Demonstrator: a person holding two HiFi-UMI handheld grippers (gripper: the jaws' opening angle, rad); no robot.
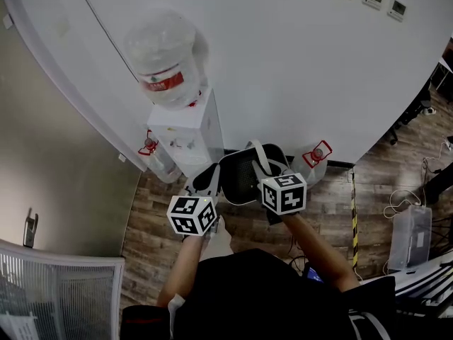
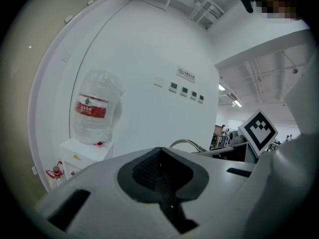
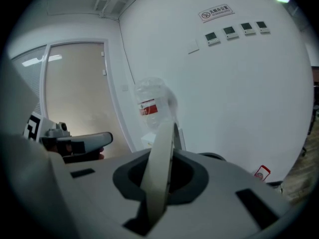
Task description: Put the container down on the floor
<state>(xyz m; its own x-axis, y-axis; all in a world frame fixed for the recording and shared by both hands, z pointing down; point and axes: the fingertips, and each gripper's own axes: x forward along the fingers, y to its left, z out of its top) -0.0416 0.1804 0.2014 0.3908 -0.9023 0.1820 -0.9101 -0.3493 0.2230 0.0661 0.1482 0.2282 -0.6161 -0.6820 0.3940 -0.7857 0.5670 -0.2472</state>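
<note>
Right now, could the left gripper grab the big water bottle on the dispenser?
Probably not: the left gripper is shut on the container, and the water bottle stands well beyond it.

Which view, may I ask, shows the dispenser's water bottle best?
The left gripper view: the water bottle stands whole, label clear. The head view blurs it; in the right gripper view a white strap covers its base.

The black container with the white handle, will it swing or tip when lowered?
Probably swings: the container is held by a thin white handle pinched in the right tool. Likely light, since its black wall looks like mesh.
</note>
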